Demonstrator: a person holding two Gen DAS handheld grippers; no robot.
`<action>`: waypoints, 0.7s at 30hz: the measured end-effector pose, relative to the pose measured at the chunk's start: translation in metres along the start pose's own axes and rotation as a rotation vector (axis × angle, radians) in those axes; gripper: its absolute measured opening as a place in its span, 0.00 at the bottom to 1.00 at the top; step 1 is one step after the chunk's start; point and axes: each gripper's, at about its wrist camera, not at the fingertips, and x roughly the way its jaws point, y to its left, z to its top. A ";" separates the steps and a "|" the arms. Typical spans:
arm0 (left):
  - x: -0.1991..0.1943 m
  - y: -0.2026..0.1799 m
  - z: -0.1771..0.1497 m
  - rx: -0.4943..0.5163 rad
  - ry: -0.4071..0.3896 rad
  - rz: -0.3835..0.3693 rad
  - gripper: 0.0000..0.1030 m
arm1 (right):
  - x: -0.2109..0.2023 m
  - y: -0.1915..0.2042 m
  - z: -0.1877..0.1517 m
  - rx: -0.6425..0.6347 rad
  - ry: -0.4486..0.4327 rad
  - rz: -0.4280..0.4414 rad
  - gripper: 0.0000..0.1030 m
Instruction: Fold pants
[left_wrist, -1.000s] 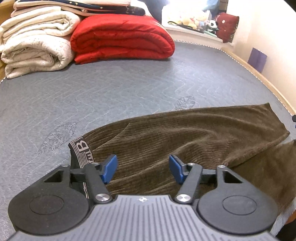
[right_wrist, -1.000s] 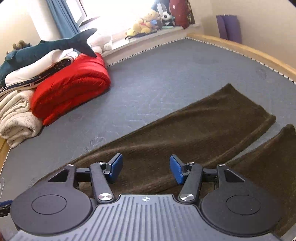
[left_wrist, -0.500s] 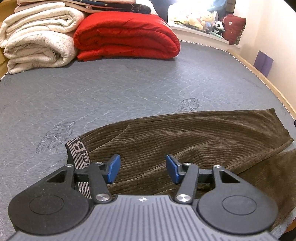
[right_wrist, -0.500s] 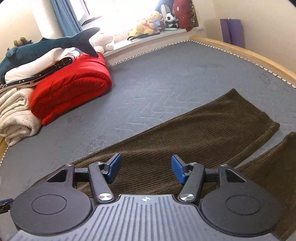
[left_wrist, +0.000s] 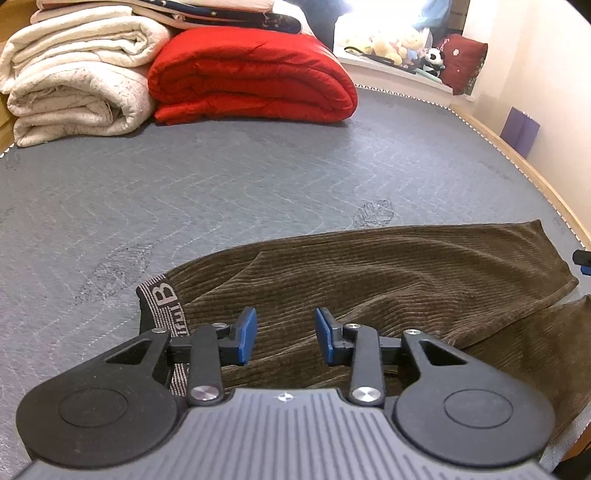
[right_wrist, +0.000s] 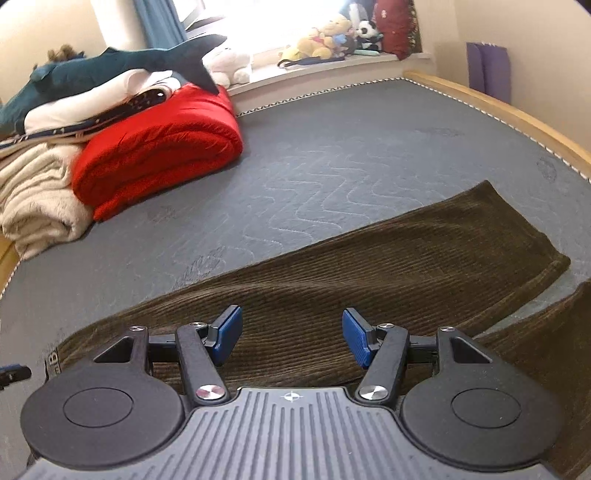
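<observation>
Flanking brown pants (left_wrist: 388, 280) on mattress (left_wrist: 221, 192): folded red quilt (left_wrist: 251, 77), cream blankets (left_wrist: 74, 88); both hand-held grippers (left_wrist: 284, 336) (right_wrist: 291, 338) spread, left narrowing.

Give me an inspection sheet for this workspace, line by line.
Surface: grey quilted mattress, wooden frame edge at the far side.
Job's things: brown corduroy pants spread flat, legs apart at the hems, waistband on the left.
Clutter: red quilt, cream blankets, plush shark.
Grippers: left gripper over the waist end, jaws just narrowing, no cloth pinched; right gripper open above a leg.
Cables: nothing seen.
Surroundings: windowsill with soft toys, purple mat against the wall.
</observation>
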 end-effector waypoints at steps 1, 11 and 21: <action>-0.001 0.002 0.000 -0.002 -0.002 0.000 0.37 | 0.000 0.002 0.000 -0.006 -0.001 -0.006 0.60; -0.007 0.012 0.001 -0.013 -0.009 0.006 0.30 | 0.002 0.010 -0.001 -0.032 -0.002 0.011 0.56; -0.002 0.008 0.003 -0.003 -0.001 0.004 0.19 | -0.006 0.017 0.001 -0.118 -0.060 0.030 0.11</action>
